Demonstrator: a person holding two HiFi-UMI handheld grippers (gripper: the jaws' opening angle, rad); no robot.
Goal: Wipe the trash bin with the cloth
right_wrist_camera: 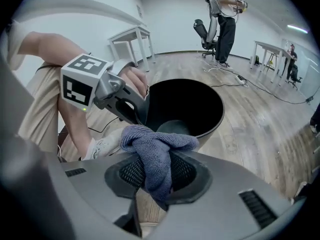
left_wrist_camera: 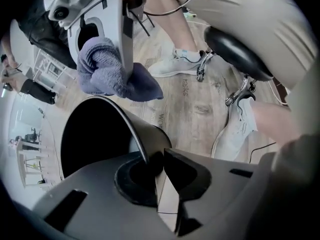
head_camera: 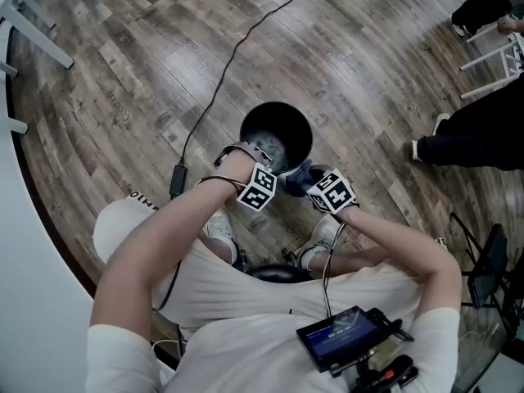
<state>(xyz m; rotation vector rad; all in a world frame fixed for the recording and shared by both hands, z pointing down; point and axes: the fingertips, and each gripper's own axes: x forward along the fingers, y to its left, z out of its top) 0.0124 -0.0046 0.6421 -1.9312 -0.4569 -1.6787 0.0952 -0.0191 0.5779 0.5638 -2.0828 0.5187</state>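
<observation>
A black round trash bin (head_camera: pixel 277 133) stands on the wood floor in front of my feet. My left gripper (head_camera: pixel 260 170) reaches straight down to its near rim. In the left gripper view the jaws (left_wrist_camera: pixel 152 159) are shut on the thin rim of the bin (left_wrist_camera: pixel 100 134). My right gripper (head_camera: pixel 309 180) hangs just right of it, above the bin's near edge, shut on a bunched blue-grey cloth (head_camera: pixel 296 180). In the right gripper view the cloth (right_wrist_camera: pixel 155 149) bulges out from between the jaws (right_wrist_camera: pixel 157 176), with the bin's opening (right_wrist_camera: pixel 185 106) behind it and the left gripper (right_wrist_camera: pixel 117 91) at its rim.
A black cable (head_camera: pixel 214 88) runs across the floor left of the bin. My shoes (left_wrist_camera: pixel 177 64) and a stool base with casters (left_wrist_camera: pixel 240 59) are just behind the bin. White table legs (head_camera: pixel 33 23) stand far left; other people's legs (head_camera: pixel 475 133) are at right.
</observation>
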